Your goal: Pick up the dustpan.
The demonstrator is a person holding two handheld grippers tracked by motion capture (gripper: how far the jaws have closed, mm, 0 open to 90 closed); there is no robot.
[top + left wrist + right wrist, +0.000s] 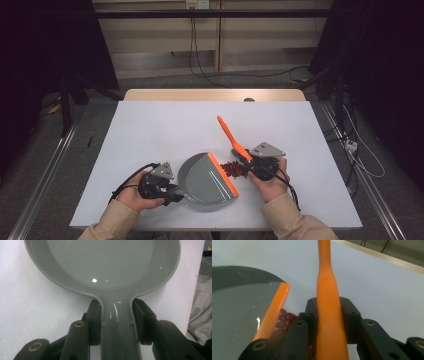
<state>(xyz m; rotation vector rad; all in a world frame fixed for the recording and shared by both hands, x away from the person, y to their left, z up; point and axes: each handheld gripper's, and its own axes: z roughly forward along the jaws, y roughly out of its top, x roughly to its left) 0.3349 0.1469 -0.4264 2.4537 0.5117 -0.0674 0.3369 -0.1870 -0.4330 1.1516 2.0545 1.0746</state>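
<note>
A grey dustpan (202, 181) with an orange lip (223, 175) lies on the white table (165, 125), its lip facing right. My left gripper (176, 195) is shut on the pan's grey handle (117, 322), one pad (96, 322) on each side. My right gripper (248, 162) is shut on a long orange tool handle (229, 132) that slants up and away to the left. The tool's lower end is hidden under the gripper. A small heap of dark red pieces (232, 169) lies between the lip and the right gripper, touching the lip (273, 310).
The table's near edge (215, 227) runs just below both hands. A wooden strip (215, 95) borders the far edge. Cables trail over the floor at the right (360, 155). White tabletop stretches behind and to the left of the pan.
</note>
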